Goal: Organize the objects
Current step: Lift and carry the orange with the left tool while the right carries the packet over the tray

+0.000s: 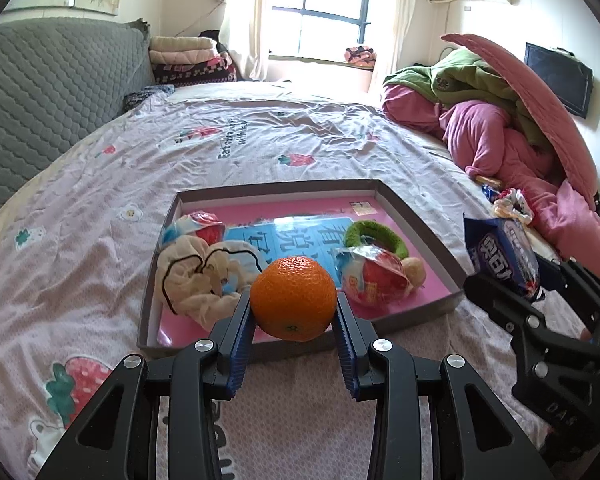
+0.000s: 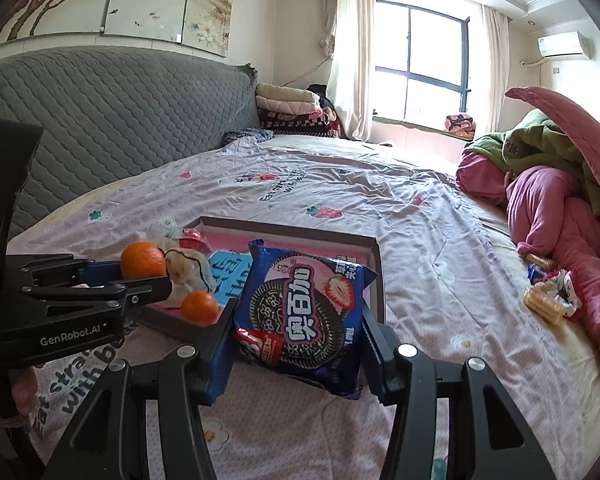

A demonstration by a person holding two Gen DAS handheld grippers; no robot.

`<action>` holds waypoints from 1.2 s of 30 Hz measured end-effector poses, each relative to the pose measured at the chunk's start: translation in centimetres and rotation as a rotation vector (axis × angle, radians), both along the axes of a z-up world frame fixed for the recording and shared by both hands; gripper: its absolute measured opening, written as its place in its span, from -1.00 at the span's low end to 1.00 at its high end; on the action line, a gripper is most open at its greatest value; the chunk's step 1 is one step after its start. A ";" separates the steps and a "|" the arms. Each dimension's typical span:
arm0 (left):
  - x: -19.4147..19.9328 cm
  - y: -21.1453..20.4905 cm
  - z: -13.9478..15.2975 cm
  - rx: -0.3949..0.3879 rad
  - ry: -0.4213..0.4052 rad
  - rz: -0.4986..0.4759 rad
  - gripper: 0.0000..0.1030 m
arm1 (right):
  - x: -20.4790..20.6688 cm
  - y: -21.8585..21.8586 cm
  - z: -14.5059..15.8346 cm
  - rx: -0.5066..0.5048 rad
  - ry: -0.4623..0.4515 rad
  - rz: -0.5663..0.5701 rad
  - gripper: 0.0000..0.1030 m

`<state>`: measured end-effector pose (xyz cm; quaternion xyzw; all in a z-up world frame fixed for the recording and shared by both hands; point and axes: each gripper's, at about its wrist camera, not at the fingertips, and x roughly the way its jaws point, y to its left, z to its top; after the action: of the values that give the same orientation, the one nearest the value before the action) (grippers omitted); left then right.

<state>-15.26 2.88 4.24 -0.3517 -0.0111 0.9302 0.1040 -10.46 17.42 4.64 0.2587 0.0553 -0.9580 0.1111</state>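
While left tongs [image 1: 294,312] clamp an orange [image 1: 293,298], only right tongs' [image 2: 296,330] view shows their clamped cookie packet [image 2: 300,312].

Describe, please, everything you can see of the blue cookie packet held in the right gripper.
The blue cookie packet is a glossy plastic pillow bag with crimped ends, printed with a dark sandwich cookie, a cut strawberry, white Chinese lettering and a red corner badge. It looks sealed and full. It stands roughly upright, tilted slightly, clamped at its side edges by the right gripper, lifted off the bedsheet in front of the shallow box.
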 end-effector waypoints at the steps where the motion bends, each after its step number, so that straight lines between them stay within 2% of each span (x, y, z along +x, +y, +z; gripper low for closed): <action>1: -0.2 0.0 0.0 -0.001 -0.002 -0.001 -0.25 | -0.3 0.1 0.1 0.001 0.003 -0.004 0.05; 9: -3.7 -0.4 1.1 -0.010 0.007 0.012 -0.25 | -3.7 1.3 0.5 0.026 0.008 -0.024 0.05; 15: -6.6 -0.5 0.6 -0.005 -0.016 0.024 -0.25 | -6.2 2.7 0.3 0.013 -0.009 -0.059 0.05; 27: -9.1 -3.3 1.0 0.006 -0.010 0.081 -0.25 | -8.5 3.0 0.0 0.025 -0.017 -0.058 0.05; 36: -9.6 -2.4 -1.1 -0.028 -0.051 0.066 -0.25 | -8.9 2.6 -1.2 0.038 -0.070 -0.046 0.05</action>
<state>-24.81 0.52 3.19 -0.3760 -0.0126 0.9241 0.0679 -19.36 20.05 3.43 0.2951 0.0636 -0.9495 0.0859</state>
